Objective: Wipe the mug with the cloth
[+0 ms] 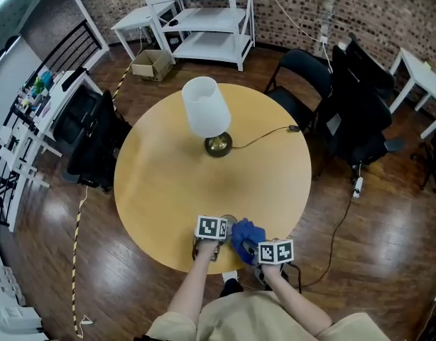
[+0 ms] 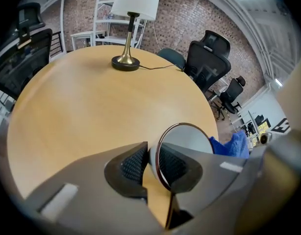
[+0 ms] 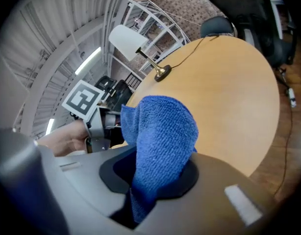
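Note:
A white mug (image 2: 188,140) with a thin dark rim sits near the table's front edge. My left gripper (image 2: 153,163) is shut on its wall, one pad outside and one pad inside the rim. In the head view the left gripper (image 1: 211,234) covers most of the mug (image 1: 229,221). A blue cloth (image 3: 163,136) bunches up between the pads of my right gripper (image 3: 158,173), which is shut on it. From the head view the cloth (image 1: 245,237) hangs just right of the mug, beside the right gripper (image 1: 266,251). The cloth (image 2: 236,145) also shows past the mug's right side.
A brass-footed lamp (image 1: 208,114) with a white shade stands at the middle of the round wooden table (image 1: 168,183), its cord trailing right. Black office chairs (image 1: 307,77) ring the table, another (image 1: 94,137) at left. White shelving (image 1: 204,20) stands at the back.

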The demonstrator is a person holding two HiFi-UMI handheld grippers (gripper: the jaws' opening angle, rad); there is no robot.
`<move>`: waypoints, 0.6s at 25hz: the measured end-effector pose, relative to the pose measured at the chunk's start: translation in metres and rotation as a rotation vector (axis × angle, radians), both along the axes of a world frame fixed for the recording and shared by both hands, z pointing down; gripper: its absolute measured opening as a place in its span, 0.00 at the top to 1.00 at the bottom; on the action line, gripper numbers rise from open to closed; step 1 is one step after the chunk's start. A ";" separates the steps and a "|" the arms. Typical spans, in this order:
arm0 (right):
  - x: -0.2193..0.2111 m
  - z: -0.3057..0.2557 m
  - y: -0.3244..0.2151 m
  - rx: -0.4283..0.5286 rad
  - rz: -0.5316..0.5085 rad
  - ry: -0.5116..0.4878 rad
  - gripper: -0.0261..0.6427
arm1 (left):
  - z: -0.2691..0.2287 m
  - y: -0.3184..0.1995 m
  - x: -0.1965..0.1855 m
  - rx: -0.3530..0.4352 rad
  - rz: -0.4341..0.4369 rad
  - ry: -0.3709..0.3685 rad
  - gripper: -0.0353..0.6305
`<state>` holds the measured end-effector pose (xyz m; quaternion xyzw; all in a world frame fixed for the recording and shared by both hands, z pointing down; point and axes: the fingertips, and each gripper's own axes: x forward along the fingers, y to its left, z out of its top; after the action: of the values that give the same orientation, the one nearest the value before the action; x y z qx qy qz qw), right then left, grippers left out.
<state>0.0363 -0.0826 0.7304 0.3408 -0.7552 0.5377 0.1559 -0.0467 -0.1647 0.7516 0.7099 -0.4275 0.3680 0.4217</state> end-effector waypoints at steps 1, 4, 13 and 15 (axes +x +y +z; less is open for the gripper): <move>0.004 0.006 -0.003 -0.013 0.006 0.011 0.86 | 0.001 0.000 -0.002 -0.009 -0.001 0.008 0.88; 0.005 0.017 -0.013 -0.034 -0.007 0.025 0.86 | 0.004 0.001 -0.006 -0.060 -0.047 0.075 0.89; -0.016 0.037 -0.035 -0.073 -0.010 0.011 0.86 | 0.013 0.009 -0.021 -0.140 -0.116 0.221 0.91; -0.018 0.037 -0.040 -0.080 -0.007 0.011 0.86 | 0.016 0.009 -0.024 -0.142 -0.146 0.209 0.91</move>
<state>0.0186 -0.1231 0.7673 0.3348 -0.7333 0.5652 0.1755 -0.0706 -0.1557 0.7672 0.6799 -0.4046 0.2897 0.5387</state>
